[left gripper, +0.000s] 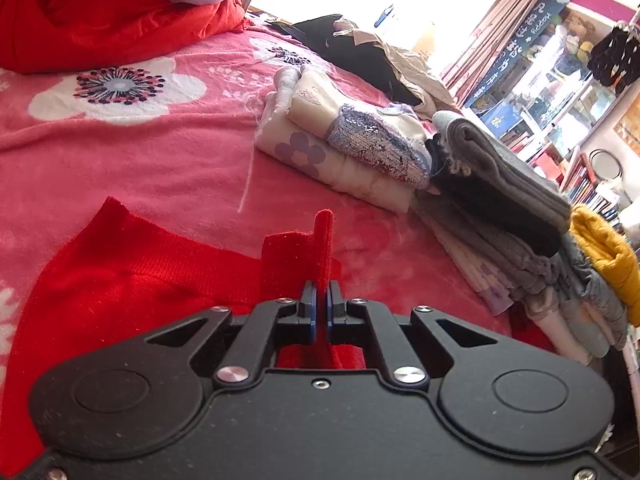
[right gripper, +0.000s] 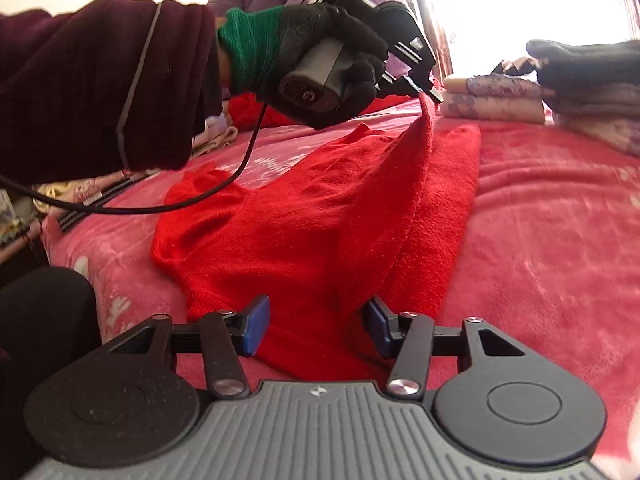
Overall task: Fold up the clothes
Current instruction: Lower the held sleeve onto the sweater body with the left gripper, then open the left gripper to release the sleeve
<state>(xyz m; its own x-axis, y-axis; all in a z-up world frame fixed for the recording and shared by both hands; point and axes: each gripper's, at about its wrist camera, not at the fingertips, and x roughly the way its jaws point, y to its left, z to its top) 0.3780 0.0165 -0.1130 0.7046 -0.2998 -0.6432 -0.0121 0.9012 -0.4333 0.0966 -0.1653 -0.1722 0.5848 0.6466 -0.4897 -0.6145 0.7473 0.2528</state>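
The red knit garment (right gripper: 304,216) lies spread on the pink floral blanket (right gripper: 552,240) of a bed, and everything here is placed from it. Nearest, at its hem, the right gripper (right gripper: 316,330) has its fingers released and wide apart, one blue pad on either side of a raised fold of the hem without closing on it. At the garment's far edge the left gripper (left gripper: 322,306) is clenched on a pinch of the ribbed knit, lifting it into a soft ridge (a gloved hand (right gripper: 320,60) holds that tool). The cloth looks light, limp and stretchy, not slippery, so it will likely sag between holds; the firmer ribbed edges and corners seem the best places to grasp. Beyond the garment's far side sits a stack of folded clothes (left gripper: 352,148).
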